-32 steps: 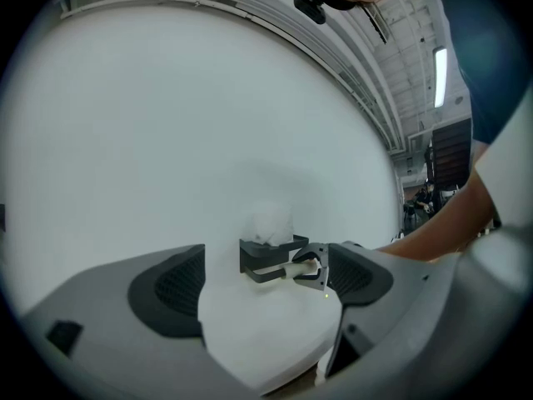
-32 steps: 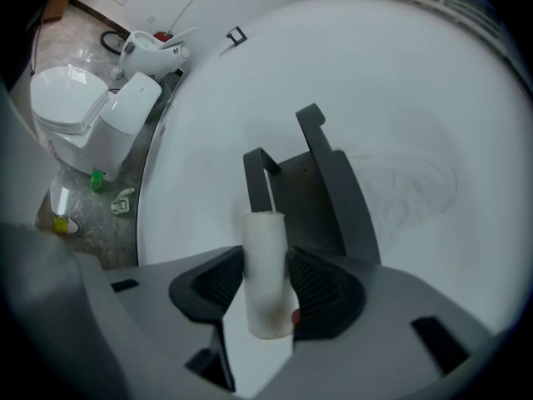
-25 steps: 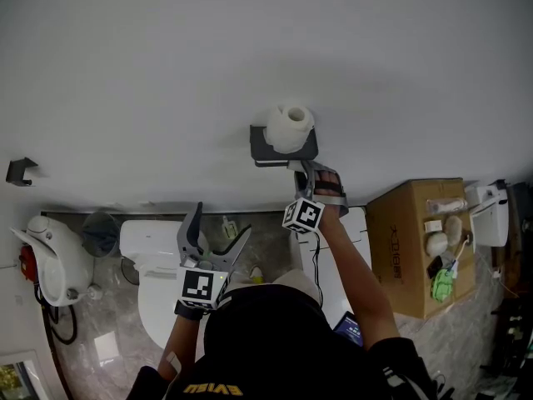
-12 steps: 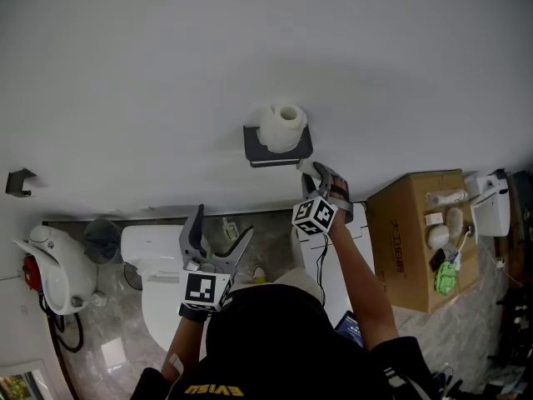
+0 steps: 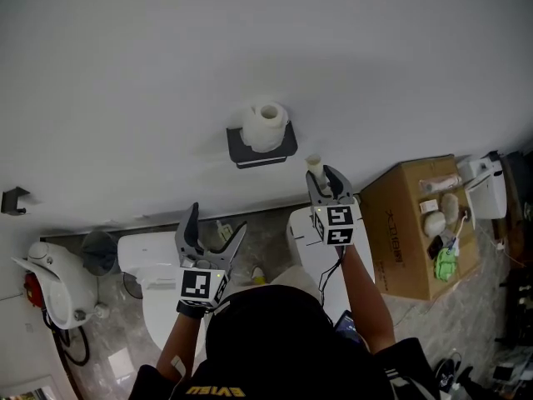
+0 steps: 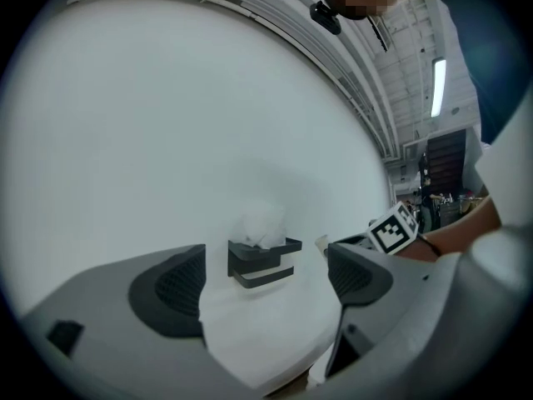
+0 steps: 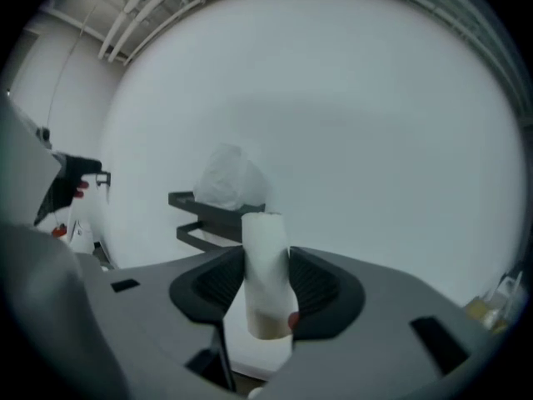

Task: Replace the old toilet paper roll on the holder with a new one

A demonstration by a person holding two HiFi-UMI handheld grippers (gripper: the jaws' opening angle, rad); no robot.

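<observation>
A dark wall holder [image 5: 262, 147] carries a white toilet paper roll [image 5: 265, 124] on its top shelf; its lower bar is bare. My right gripper [image 5: 323, 176] is off to the holder's lower right, shut on a short whitish core tube [image 5: 314, 165] that stands upright between the pads [image 7: 223, 283]. In the right gripper view the tube [image 7: 265, 248] fills the gap, with the holder [image 7: 212, 215] behind it. My left gripper [image 5: 216, 221] hangs open and holds nothing, lower left of the holder. Through its jaws in the left gripper view, the holder [image 6: 262, 261] and roll [image 6: 262, 223] appear.
Below the wall stand a white toilet [image 5: 158, 265], a white cabinet [image 5: 312, 244] under my right arm, and a cardboard box [image 5: 408, 223] with small items on top at the right. A small dark hook [image 5: 12, 199] is on the wall at far left.
My right gripper has pulled away from the holder toward the lower right and rolled, so the core tube now stands upright. The left gripper has stayed in place, open.
</observation>
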